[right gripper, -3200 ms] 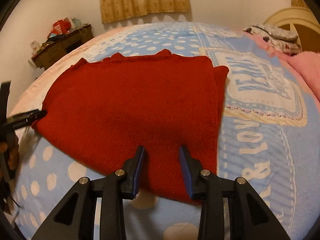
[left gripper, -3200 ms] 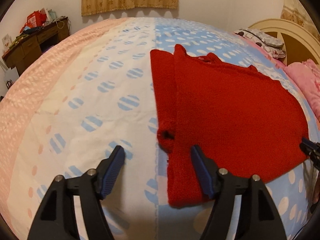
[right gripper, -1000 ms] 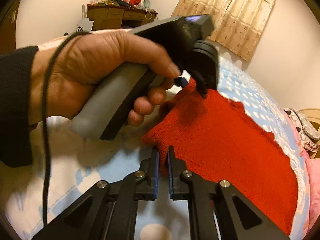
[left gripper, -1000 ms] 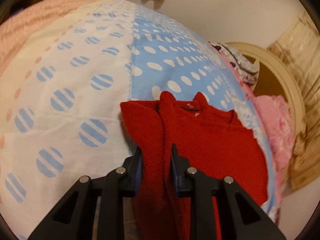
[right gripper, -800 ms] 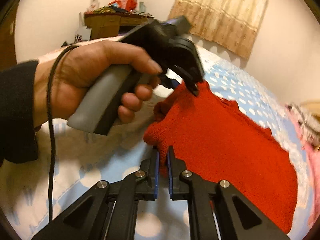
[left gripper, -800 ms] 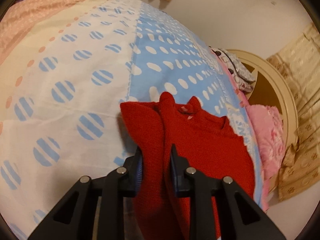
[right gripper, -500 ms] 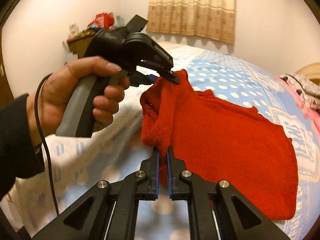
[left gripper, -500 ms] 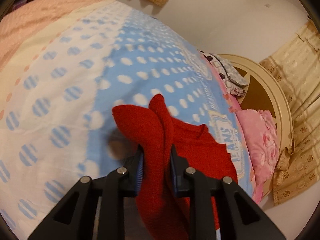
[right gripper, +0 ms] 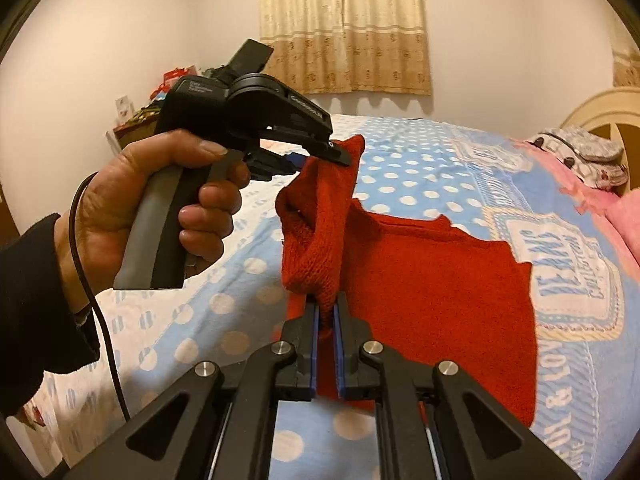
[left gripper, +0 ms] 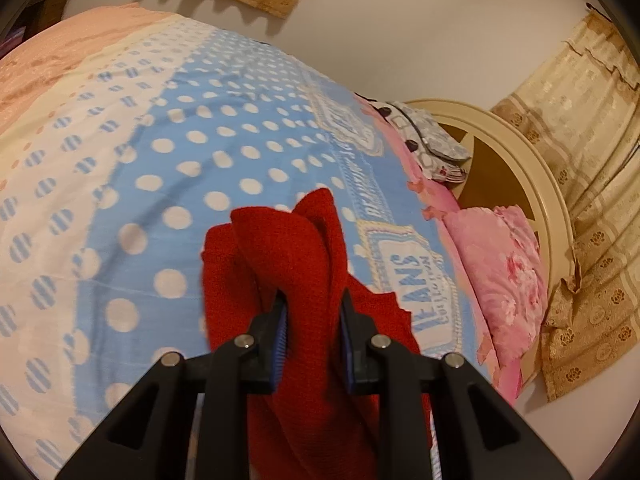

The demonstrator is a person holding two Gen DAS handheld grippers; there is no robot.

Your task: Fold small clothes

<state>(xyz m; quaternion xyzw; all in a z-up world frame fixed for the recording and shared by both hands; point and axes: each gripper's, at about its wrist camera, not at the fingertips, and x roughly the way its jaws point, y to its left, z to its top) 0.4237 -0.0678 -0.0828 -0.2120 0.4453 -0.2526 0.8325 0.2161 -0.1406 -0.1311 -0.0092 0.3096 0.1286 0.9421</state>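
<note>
Both tools [left gripper: 313, 320] [right gripper: 326, 320] gripping sweater [right gripper: 440, 280] edge

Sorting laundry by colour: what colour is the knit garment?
Solid red knit garment; clearest in the right wrist view.

white walls [right gripper: 500, 32], beige curtain [right gripper: 344, 28], cluttered desk [right gripper: 136, 120].

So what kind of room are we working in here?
Most likely a bedroom: the work surface is a bed with a polka-dot bedspread, a pink pillow lies by a cream headboard, and curtains hang behind.
</note>
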